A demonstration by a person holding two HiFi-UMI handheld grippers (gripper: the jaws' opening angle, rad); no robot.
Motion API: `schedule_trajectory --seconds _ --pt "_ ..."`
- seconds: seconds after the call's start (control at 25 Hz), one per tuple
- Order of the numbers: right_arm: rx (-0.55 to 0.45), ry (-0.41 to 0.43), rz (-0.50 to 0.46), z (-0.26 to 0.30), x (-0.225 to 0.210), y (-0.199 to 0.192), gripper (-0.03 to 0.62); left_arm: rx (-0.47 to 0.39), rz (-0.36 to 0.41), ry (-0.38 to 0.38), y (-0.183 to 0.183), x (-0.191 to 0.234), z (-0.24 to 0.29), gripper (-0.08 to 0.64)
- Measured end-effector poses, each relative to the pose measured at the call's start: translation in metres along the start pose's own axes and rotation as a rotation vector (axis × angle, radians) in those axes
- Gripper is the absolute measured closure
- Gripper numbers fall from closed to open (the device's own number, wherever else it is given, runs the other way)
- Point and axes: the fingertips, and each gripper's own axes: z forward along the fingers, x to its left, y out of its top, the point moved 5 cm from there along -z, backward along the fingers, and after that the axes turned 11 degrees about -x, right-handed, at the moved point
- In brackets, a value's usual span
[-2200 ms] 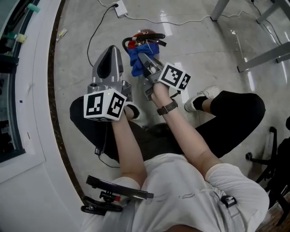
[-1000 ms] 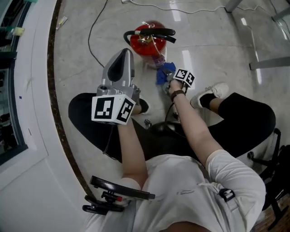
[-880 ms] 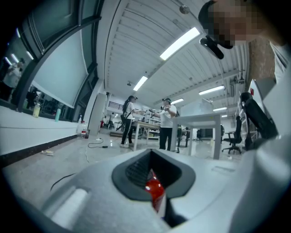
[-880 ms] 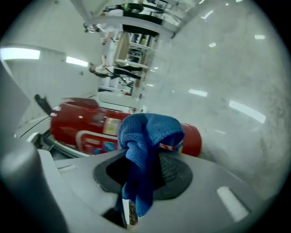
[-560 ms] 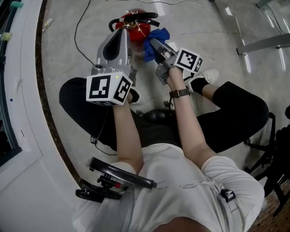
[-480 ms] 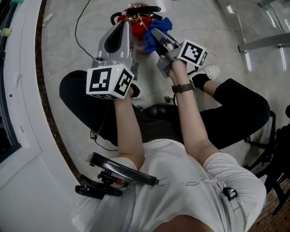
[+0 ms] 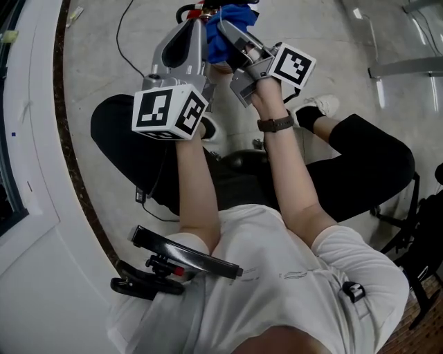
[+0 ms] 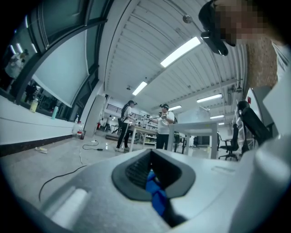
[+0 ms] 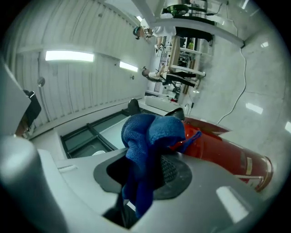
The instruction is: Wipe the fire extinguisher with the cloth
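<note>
The red fire extinguisher (image 9: pixel 227 154) shows in the right gripper view, just beyond the jaws; in the head view only its top and black hose (image 7: pixel 188 10) reach into the upper edge. My right gripper (image 7: pixel 227 29) is shut on the blue cloth (image 7: pixel 216 45), which bunches over the fingers (image 9: pixel 152 136) and rests against the extinguisher's top. My left gripper (image 7: pixel 194 26) hangs close to the left of the cloth. Its jaws look shut, and it points out across the room (image 8: pixel 152 157). A blue strip shows in its opening.
The person squats on the pale floor, one white shoe (image 7: pixel 318 105) to the right. A black cable (image 7: pixel 128 31) runs on the floor at the left. A white curved wall base (image 7: pixel 41 173) borders the left. Metal table legs (image 7: pixel 408 69) stand at the far right.
My right gripper has lifted the cloth from low beside the extinguisher's body to its top. The left gripper has closed in alongside. The head view has tipped, so the extinguisher sits at the frame's upper edge.
</note>
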Motion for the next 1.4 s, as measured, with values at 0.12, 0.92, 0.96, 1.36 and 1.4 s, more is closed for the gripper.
schedule_trajectory --seconds 0.12,0.92,0.96,1.36,1.4 --pt "-0.017 -0.025 -0.015 -0.013 -0.01 0.002 0.48 0.0 0.004 0.002 -0.001 0.004 0.001 0.561" --pt "0.311 -0.604 -0.097 -0.102 -0.227 -0.079 0.477 0.038 -0.001 -0.008 -0.012 -0.001 0.004 0.561" --pt "0.341 -0.64 -0.071 -0.108 -0.243 -0.09 0.477 0.049 0.0 -0.001 -0.012 -0.001 0.004 0.561" --pt "0.672 -0.789 0.062 -0.146 -0.335 -0.168 0.468 0.117 0.074 0.008 -0.011 -0.003 0.016 0.561" --pt "0.676 -0.795 0.091 -0.147 -0.338 -0.171 0.463 0.12 0.084 0.005 -0.01 -0.003 0.018 0.56"
